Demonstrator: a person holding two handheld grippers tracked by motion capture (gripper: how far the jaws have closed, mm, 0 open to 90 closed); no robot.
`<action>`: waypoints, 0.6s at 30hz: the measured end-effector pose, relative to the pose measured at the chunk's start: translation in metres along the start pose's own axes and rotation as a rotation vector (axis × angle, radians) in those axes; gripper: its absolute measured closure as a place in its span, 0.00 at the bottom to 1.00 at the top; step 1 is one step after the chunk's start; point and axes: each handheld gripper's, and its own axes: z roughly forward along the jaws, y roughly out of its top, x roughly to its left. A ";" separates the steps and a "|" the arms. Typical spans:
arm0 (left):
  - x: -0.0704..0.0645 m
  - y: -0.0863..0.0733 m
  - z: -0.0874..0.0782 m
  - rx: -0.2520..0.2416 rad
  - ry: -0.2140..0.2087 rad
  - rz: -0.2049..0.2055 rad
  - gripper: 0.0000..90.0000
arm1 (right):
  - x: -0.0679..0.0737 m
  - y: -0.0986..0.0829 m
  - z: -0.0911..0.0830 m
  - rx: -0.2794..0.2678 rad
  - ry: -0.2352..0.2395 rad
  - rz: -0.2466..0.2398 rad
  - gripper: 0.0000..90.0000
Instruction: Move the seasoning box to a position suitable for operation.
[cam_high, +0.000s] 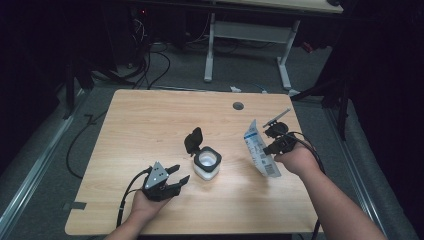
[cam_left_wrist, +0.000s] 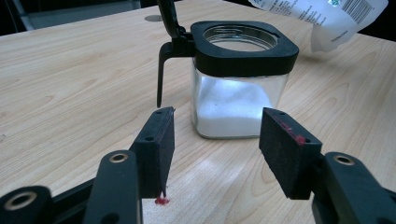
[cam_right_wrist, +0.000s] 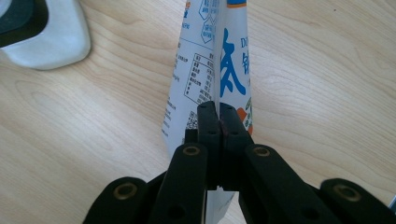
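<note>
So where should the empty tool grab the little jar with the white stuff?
Probably the clear glass body of the jar, below the black collar, coming level from the near side where the left tool sits open. The flat walls suit its pads; the raised lid blocks the top.

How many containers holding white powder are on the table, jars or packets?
2. A glass jar with its black lid flipped open stands mid-table, partly filled with white powder. A white printed packet is held above the table by the right tool; its contents can't be seen.
</note>
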 end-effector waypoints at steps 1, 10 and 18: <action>0.000 0.000 0.000 0.000 0.000 0.000 0.51 | -0.001 0.000 0.001 -0.001 -0.006 0.009 1.00; 0.000 0.000 0.000 0.001 -0.002 -0.001 0.51 | -0.007 -0.002 0.005 -0.007 -0.007 0.025 1.00; 0.003 -0.001 0.000 0.003 0.002 -0.010 0.51 | -0.008 -0.005 0.002 -0.076 -0.016 0.027 1.00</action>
